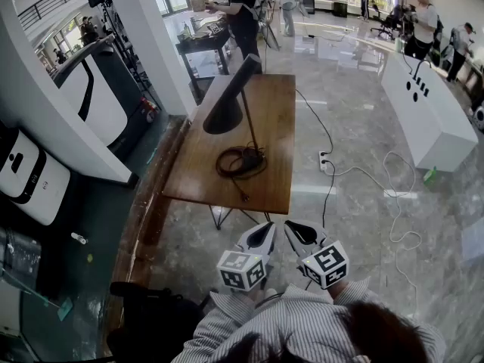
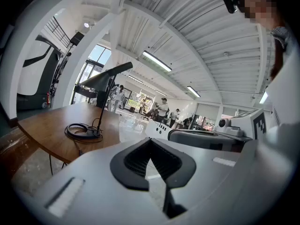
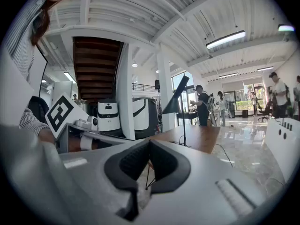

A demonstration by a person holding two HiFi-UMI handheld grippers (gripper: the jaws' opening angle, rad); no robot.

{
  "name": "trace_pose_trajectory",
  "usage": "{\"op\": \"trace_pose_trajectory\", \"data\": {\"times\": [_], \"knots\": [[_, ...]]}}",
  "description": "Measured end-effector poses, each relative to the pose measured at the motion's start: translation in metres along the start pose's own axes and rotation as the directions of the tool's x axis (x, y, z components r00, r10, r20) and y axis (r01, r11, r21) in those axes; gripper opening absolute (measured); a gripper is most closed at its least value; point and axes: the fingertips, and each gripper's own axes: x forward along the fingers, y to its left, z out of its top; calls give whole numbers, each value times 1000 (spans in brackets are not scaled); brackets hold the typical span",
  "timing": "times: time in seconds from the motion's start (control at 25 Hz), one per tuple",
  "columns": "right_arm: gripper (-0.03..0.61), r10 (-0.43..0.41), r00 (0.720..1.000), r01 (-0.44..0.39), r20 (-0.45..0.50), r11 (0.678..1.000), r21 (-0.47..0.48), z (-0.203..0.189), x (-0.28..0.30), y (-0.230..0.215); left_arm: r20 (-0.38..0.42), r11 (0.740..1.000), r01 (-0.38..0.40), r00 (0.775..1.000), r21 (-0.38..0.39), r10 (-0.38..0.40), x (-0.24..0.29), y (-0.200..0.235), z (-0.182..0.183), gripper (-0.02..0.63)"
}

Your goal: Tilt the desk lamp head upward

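A black desk lamp stands on the wooden table [image 1: 219,181], which lies ahead of me. Its cone-shaped head [image 1: 225,106] droops down to the left from a thin stem, and the round base [image 1: 252,159] sits amid a coiled black cord [image 1: 229,163]. Both grippers hover side by side short of the table's near edge, apart from the lamp. My left gripper [image 1: 265,234] is shut and empty, and so is my right gripper [image 1: 299,231]. The left gripper view shows the lamp head [image 2: 105,77] far beyond the shut left gripper [image 2: 150,144]. In the right gripper view the lamp head [image 3: 176,99] is also distant past the right gripper [image 3: 149,145].
The lamp's cord runs off the table to a power strip [image 1: 324,161] on the marble floor. A white cabinet [image 1: 427,110] stands at right, and a treadmill [image 1: 94,89] and white machines [image 1: 30,176] at left. Several people stand around a black table [image 1: 203,44] behind.
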Motion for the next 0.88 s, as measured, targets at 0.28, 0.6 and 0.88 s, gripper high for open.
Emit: {"op": "trace_pose_trajectory", "data": {"times": [0.28, 0.6, 0.88], "knots": [[3, -1, 1000, 1, 2, 1000, 1, 0, -3, -3, -9, 1000, -3, 1000, -11, 3, 0, -1, -3, 3], [3, 2, 1000, -2, -6, 1000, 1, -1, -7, -3, -18, 1000, -9, 1000, -27, 9, -1, -1, -7, 3], [3, 9, 1000, -9, 6, 1000, 1, 3, -9, -9, -4, 999, -1, 1000, -33, 1, 3, -4, -4, 3]]}}
